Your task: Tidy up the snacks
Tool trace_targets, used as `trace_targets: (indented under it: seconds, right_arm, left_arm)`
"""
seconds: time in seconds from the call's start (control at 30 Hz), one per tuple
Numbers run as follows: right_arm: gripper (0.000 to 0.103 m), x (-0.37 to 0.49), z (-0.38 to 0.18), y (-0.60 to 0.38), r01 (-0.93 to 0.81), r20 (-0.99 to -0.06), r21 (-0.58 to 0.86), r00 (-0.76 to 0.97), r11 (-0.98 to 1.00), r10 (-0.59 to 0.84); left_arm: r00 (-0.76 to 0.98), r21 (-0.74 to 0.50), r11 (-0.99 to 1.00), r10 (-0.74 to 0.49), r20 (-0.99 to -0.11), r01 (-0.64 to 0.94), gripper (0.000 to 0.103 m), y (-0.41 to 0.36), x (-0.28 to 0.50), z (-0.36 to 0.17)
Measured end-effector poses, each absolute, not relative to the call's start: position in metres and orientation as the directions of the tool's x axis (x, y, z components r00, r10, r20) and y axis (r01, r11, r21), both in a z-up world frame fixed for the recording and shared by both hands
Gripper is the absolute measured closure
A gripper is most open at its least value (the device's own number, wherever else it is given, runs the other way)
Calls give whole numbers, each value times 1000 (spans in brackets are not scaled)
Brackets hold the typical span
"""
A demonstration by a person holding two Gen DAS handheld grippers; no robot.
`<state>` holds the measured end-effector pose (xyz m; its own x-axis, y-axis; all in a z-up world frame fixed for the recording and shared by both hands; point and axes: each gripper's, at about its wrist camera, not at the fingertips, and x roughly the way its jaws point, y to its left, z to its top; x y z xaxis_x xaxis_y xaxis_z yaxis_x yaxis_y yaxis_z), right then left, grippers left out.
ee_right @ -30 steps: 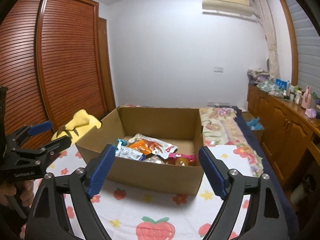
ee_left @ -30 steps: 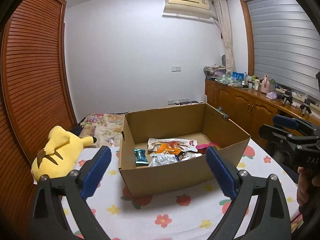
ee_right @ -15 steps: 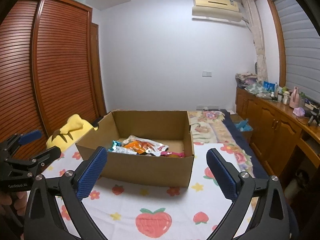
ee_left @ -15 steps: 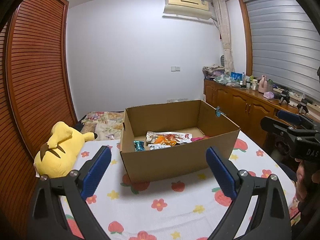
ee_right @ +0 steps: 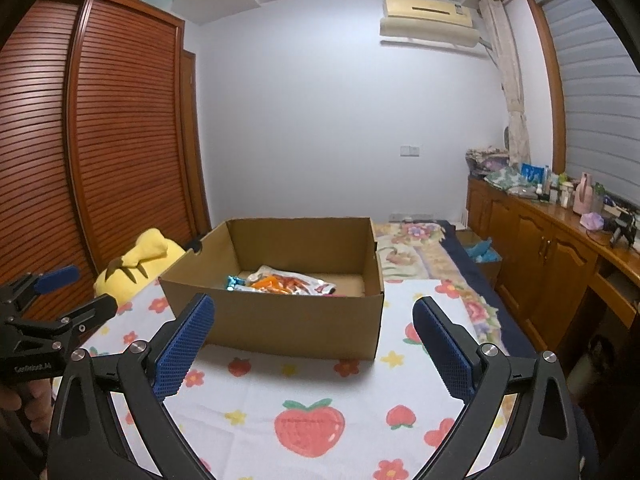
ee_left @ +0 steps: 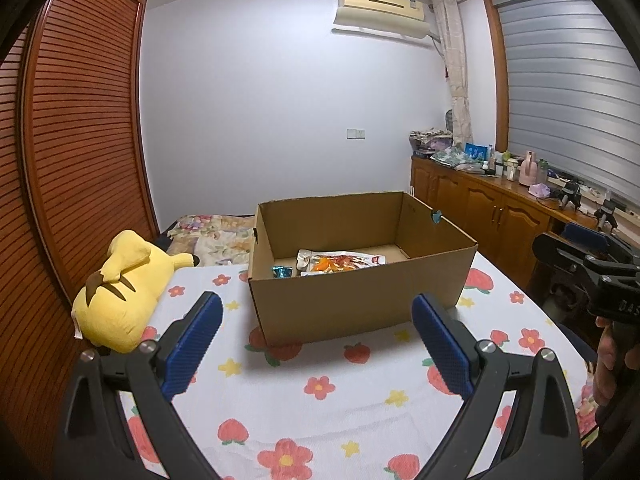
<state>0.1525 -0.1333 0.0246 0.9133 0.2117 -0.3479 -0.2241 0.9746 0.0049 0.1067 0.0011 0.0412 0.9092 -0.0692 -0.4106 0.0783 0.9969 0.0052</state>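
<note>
An open cardboard box (ee_left: pixel 360 296) (ee_right: pixel 280 320) stands on the flower-and-strawberry cloth (ee_left: pixel 320 396). Inside lie several snack packets (ee_left: pixel 340 260) (ee_right: pixel 280 282), among them a small teal one (ee_left: pixel 281 271) (ee_right: pixel 234 281). My left gripper (ee_left: pixel 316 300) hangs open in front of the box's near wall, with nothing between its blue pads. My right gripper (ee_right: pixel 314 302) is also open and empty, a little back from the box's other near side. Each gripper shows at the edge of the other's view: the right gripper (ee_left: pixel 592 256) and the left gripper (ee_right: pixel 52 292), both held by a hand.
A yellow plush toy (ee_left: pixel 120 292) (ee_right: pixel 140 264) lies left of the box by the slatted wooden wardrobe (ee_left: pixel 80 160). A wooden cabinet (ee_left: pixel 500 208) (ee_right: pixel 560 248) with clutter on top runs along the right wall. A floral quilt (ee_right: pixel 416 248) lies behind the box.
Both grippers have drawn back from the box, which now looks smaller and farther, with more cloth in front. The right jaws widened slightly.
</note>
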Motion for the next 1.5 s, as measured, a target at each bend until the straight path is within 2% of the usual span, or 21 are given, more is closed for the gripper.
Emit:
trace_targets:
  seconds: [1.5]
  right_arm:
    - [2,142,16,-130,-217,-359,1,911,976,203]
  left_arm:
    - [901,-11,997,-76,-427,79,6,9,102,33]
